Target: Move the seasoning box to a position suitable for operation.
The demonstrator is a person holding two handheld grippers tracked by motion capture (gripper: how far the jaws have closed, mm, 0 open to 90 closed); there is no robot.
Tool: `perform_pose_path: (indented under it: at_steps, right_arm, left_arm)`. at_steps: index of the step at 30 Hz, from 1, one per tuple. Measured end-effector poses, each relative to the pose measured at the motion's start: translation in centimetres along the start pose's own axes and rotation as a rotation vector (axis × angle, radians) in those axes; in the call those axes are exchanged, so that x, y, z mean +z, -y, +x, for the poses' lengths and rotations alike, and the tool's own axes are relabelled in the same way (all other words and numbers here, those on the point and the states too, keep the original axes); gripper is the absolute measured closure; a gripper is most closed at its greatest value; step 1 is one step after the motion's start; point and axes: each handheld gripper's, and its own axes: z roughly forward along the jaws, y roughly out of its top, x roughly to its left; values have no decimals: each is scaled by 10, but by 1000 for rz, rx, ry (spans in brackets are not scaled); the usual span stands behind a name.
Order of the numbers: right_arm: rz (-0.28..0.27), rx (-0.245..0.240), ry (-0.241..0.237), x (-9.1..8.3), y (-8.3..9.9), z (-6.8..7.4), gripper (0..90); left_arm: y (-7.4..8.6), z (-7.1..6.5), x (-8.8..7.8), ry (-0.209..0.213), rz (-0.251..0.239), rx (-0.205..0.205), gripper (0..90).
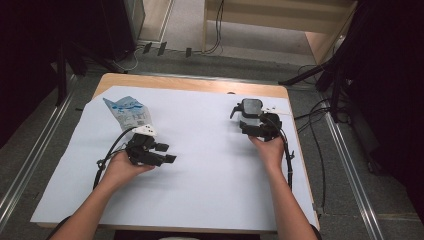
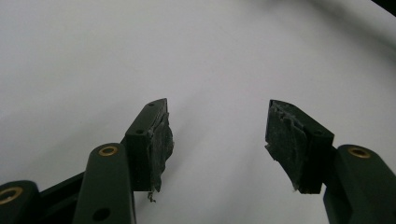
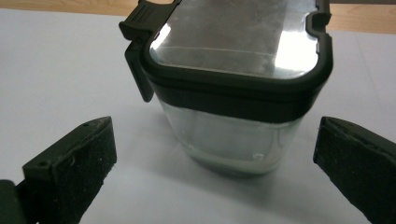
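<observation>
Right gripper: your jaws gape wide, flanking the clear plastic box with black clip-on lid without touching, lined up to clamp | box: upright, by white sheet's far right edge | left gripper: parted, empty, parked left of box

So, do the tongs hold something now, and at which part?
Nothing is held. The right tongs stand open around the lidded clear container without touching it; the left tongs are open over white paper.
</observation>
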Motion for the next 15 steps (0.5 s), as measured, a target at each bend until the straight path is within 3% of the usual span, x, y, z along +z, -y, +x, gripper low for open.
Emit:
perform_pose_path:
  at_steps: [8, 11, 15]
  right_arm:
    - [3, 21, 18, 13, -3, -2, 0]
    - [7, 1, 31, 16, -4, 1, 0]
    - [0, 10, 37, 20, -7, 2, 0]
  left_arm:
    - [1, -3, 0, 7, -6, 5, 407]
    - [2, -4, -1, 5, -6, 0, 407]
    - [4, -6, -2, 6, -8, 1, 406]
